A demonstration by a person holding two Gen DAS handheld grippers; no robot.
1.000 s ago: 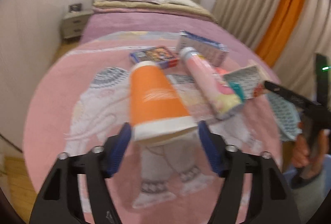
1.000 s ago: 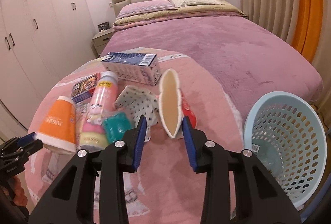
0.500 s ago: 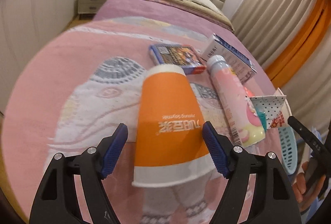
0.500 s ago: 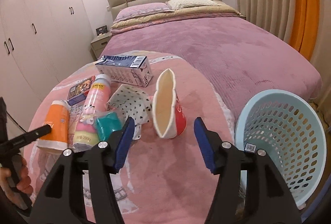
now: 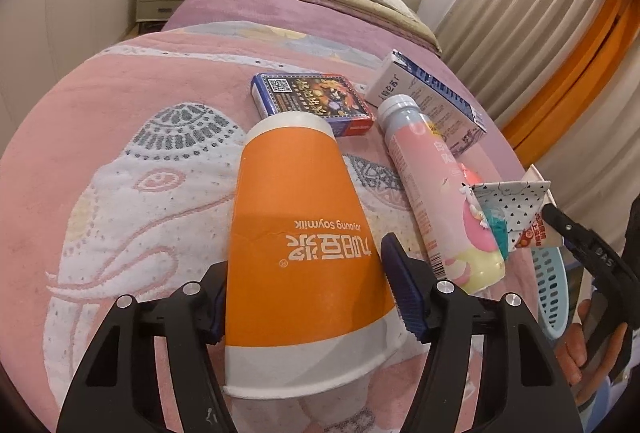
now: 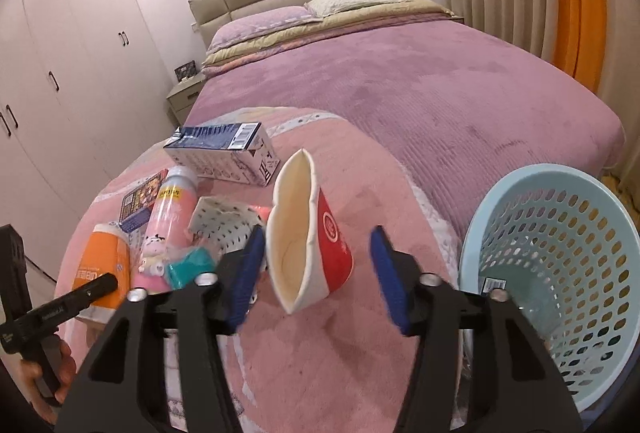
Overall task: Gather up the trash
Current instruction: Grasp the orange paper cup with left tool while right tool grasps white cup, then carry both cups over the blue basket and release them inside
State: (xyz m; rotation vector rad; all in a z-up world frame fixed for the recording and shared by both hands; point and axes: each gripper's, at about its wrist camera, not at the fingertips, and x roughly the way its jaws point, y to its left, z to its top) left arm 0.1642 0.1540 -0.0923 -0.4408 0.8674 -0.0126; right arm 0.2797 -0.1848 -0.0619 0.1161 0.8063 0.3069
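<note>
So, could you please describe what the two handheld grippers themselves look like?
Both look alike. The left gripper and right gripper each have two matte black angular arms with triangular cut-outs and silver bolt heads, ending in ribbed dark-blue pads. From the side, each shows a slim black body with small pale lettering on a black handle. No cables or sleeves show.

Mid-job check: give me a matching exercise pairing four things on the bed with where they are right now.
Things:
1. orange paper cup
2. squashed red and white cup
3. pale blue basket
4. pink bottle

Places:
A. beside the bed's near corner
B. between the left gripper's fingers
C. lying right of the orange cup
D. between the right gripper's fingers

Pairs: 1-B, 2-D, 3-A, 4-C
</note>
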